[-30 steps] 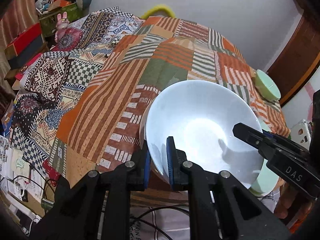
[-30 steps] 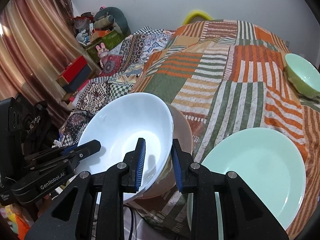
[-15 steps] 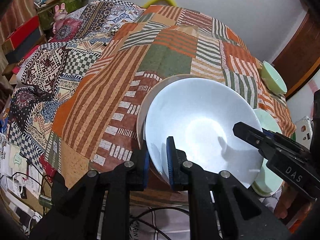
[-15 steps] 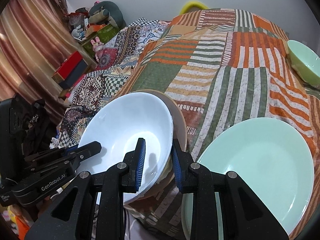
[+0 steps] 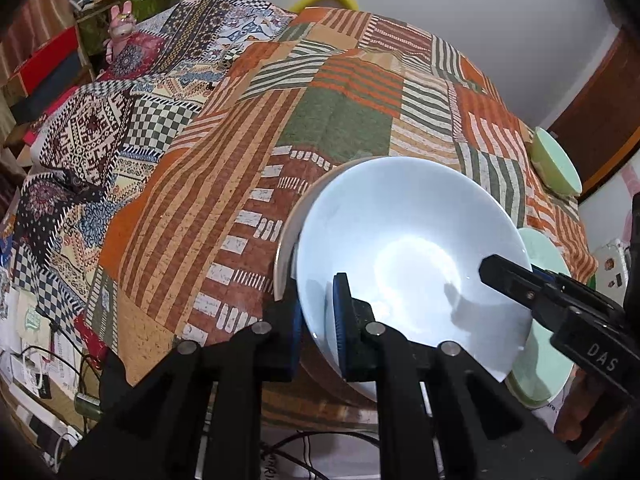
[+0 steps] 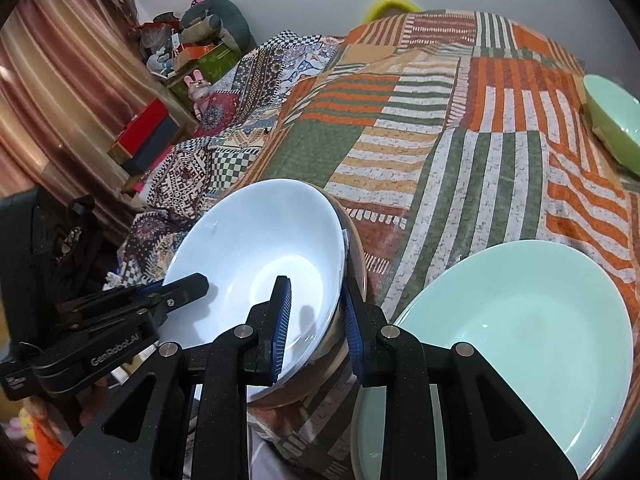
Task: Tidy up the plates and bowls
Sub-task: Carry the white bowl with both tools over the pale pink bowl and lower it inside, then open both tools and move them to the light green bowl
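Left tool [image 5: 316,320] and right tool [image 6: 316,320] both clamp opposite rims of the glossy white ceramic bowl [image 5: 404,264]. Two-sided grip keeps it level over the brown plate [image 6: 356,256] beneath, apparently for stacking.

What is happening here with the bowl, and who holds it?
A person with a gripper in each hand holds one white bowl by opposite rims: the left gripper and the right gripper are both shut on it. The bowl sits over a brownish plate on the patchwork cloth. A mint plate lies beside; a green bowl is farther off.
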### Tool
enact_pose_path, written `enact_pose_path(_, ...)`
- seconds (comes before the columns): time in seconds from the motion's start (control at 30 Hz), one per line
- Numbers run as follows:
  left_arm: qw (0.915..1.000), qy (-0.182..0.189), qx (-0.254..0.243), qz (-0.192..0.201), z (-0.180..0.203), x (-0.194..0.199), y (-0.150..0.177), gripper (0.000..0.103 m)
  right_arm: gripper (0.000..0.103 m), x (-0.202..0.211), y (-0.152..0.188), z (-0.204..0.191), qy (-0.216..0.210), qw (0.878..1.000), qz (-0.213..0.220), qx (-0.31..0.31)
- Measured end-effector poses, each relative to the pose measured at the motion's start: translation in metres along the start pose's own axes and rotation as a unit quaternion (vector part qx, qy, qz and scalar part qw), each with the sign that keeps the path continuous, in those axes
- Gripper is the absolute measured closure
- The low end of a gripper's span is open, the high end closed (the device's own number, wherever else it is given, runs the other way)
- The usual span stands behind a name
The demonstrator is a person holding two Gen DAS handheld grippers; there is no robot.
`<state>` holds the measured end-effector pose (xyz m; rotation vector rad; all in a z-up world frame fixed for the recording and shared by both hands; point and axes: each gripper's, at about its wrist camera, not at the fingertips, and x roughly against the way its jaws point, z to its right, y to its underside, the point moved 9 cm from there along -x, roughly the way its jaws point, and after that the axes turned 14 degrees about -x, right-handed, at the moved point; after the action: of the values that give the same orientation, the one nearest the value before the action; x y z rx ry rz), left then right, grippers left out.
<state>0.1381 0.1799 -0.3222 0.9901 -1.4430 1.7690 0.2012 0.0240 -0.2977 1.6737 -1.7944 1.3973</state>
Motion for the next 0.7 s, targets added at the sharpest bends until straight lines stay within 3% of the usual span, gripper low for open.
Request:
enact_pose_path(0.23, 0.9998, -0.017, -0.01, -0.001, 0.002, -0.002, -0.001, 0.09, 0.079, 0.007, -0.001, -0.002, 0.004, 1.0, -0.005, 0.019)
enact_pose_path(0.37, 0.9995, -0.026, -0.013, 0.005, 0.002, -0.001, -0.004, 0.09, 0.078, 0.024, -0.012, 0.001, 0.025, 0.999, 0.037, 0.031)
enact_pose_path(0.53, 0.9976, -0.052, -0.046, -0.007, 0.007, 0.0, -0.004, 0.088, 0.072, 0.03, -0.016, 0.007, 0.019, 0.999, 0.041, 0.024)
enact_pose_path(0.63, 0.9937, -0.074, -0.08, -0.024, 0.017, 0.003, -0.005, 0.078, 0.072, 0.031, -0.013, 0.014, 0.017, 0.999, 0.037, 0.015)
enact_pose_path(0.7, 0.993, -0.076, -0.088, -0.024, 0.02, 0.007, -0.005, 0.063, 0.072, 0.035, -0.014, 0.018, 0.018, 0.999, 0.038, 0.012)
